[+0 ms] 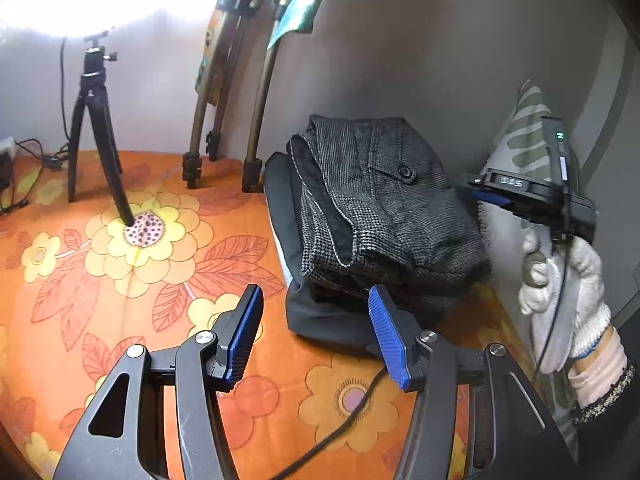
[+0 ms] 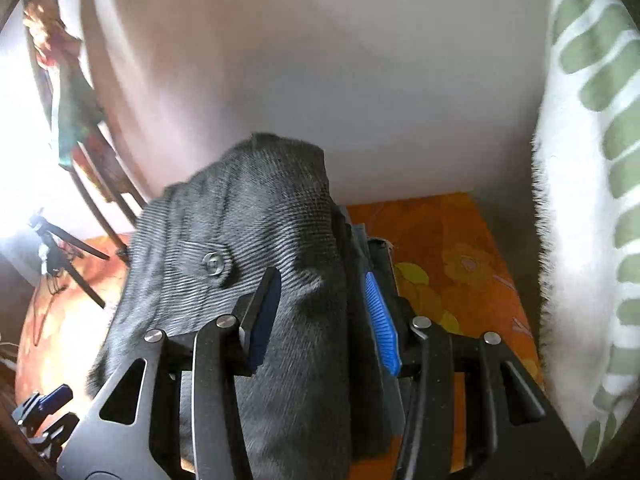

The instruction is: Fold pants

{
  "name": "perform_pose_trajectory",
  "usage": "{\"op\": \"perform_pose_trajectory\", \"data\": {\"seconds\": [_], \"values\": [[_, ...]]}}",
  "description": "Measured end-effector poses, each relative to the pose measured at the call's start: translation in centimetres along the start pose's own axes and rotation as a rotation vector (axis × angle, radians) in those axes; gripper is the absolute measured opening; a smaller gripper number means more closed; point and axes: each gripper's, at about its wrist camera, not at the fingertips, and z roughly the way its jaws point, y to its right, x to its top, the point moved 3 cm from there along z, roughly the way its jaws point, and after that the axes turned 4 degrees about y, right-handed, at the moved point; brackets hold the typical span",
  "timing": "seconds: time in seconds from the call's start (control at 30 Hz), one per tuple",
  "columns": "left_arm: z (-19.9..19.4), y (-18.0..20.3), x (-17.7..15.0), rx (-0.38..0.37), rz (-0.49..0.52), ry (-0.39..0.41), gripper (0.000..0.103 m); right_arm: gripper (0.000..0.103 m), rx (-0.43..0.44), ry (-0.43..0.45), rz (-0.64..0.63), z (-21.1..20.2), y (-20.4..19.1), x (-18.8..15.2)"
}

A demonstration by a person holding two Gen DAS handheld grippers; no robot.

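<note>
Folded grey tweed pants (image 1: 384,200) with a buttoned pocket lie on top of a folded black garment (image 1: 320,316) on the orange flowered bedsheet (image 1: 140,280), against the wall. My left gripper (image 1: 316,332) is open and empty, just in front of the stack. My right gripper (image 2: 320,316) is open with its jaws around the side of the tweed pants (image 2: 256,220); its body shows at the stack's right side in the left wrist view (image 1: 528,196), held by a gloved hand (image 1: 568,288).
A small black tripod (image 1: 96,136) stands on the sheet at the left, with larger tripod legs (image 1: 248,120) against the wall. A white and green patterned pillow (image 2: 592,200) stands at the right. A black cable (image 1: 344,420) runs across the sheet.
</note>
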Motion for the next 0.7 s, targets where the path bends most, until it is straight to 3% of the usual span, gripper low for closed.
{"op": "perform_pose_trajectory", "data": {"seconds": [0.5,0.7], "values": [[-10.0,1.0,0.5,0.033,0.096,0.084,0.055,0.046,0.043,0.123,-0.032,-13.4,-5.6,-2.6],[-13.8,1.7,-0.4,0.034,0.146,0.121,0.063,0.047,0.029,0.163,-0.075,-18.2,-8.1,-4.6]]}}
